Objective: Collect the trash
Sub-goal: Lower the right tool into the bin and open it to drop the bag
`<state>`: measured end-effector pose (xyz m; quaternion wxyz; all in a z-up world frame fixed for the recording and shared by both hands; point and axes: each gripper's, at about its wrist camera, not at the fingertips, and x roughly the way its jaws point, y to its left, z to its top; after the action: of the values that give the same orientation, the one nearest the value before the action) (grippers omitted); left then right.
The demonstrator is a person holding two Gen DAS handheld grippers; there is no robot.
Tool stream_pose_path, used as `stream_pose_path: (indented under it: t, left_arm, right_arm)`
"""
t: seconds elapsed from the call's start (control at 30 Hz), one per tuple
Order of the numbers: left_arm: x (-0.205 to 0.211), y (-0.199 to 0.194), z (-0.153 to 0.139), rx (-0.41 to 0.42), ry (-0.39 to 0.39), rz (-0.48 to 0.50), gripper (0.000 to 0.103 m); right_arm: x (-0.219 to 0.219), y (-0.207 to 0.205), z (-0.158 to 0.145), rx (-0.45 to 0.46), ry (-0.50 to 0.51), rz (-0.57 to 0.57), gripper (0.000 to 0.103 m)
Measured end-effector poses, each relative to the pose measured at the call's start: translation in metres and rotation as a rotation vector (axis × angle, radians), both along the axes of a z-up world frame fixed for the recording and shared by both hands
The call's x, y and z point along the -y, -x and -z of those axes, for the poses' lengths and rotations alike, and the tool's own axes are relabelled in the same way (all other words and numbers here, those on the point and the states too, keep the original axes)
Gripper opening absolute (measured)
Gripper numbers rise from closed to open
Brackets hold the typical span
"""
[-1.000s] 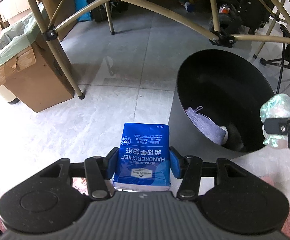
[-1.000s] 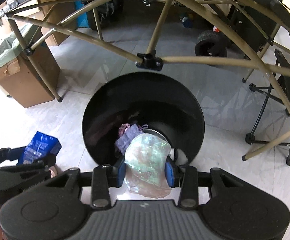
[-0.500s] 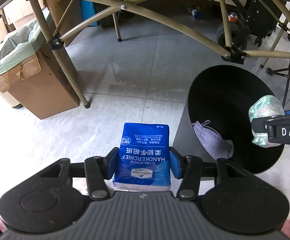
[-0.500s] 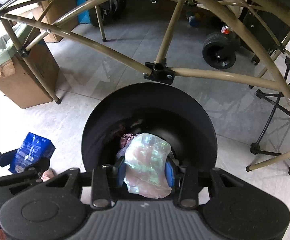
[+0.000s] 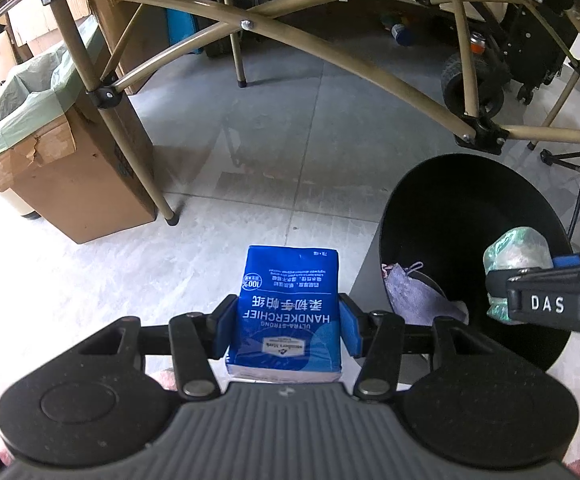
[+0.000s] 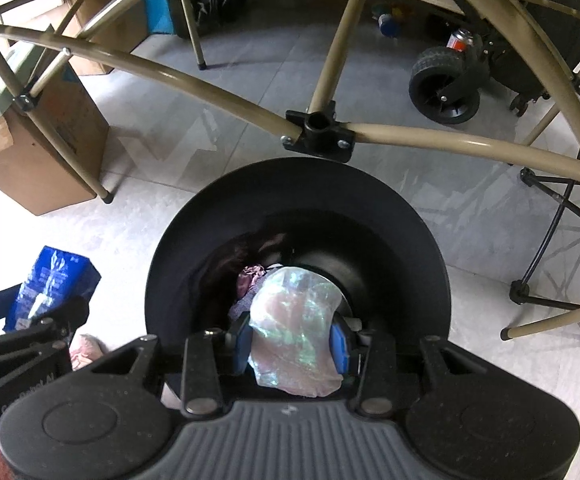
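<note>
1. While both hands point steeply down at the grey tiled floor (image 5: 290,168), my left gripper (image 5: 287,328) is clamped on a blue rectangular plastic pack of handkerchief tissues (image 5: 287,308); blue pads press both its sides.
2. That pack sits above the floor, just beside the outer wall of the round black plastic trash bin (image 5: 466,208), not over its mouth.
3. My right gripper (image 6: 292,340) is clenched on a crumpled translucent iridescent plastic bag (image 6: 294,332), pads tight on both sides.
4. Bag hangs over the bin mouth (image 6: 298,208), towards the near rim in the right wrist view.
5. Already in the bin: a purple-grey cloth-like piece (image 5: 414,296) plus something white beside it; can't tell what it is.
6. Tan metal tube frame (image 6: 410,136) crosses above the bin's far rim.
7. Brown cardboard box with a green liner (image 5: 61,168) stands well apart, far left on the floor.
</note>
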<state>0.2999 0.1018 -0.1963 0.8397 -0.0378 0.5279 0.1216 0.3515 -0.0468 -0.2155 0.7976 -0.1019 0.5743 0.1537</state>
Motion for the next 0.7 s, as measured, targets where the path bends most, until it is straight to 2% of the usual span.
stream_pose_path:
  t: [0.5, 0.67, 0.7]
  left_arm:
    - [-0.007, -0.003, 0.006, -0.017, -0.002, -0.018, 0.052]
    - [-0.008, -0.002, 0.006, -0.016, -0.004, -0.018, 0.052]
    - [-0.008, -0.002, 0.006, -0.016, -0.003, -0.019, 0.052]
  right_arm:
    - [-0.012, -0.002, 0.005, -0.009, 0.009, -0.032, 0.039]
    - [-0.011, -0.002, 0.004, -0.012, 0.011, -0.03, 0.045]
    - [-0.011, -0.003, 0.005, -0.013, 0.012, -0.027, 0.049]
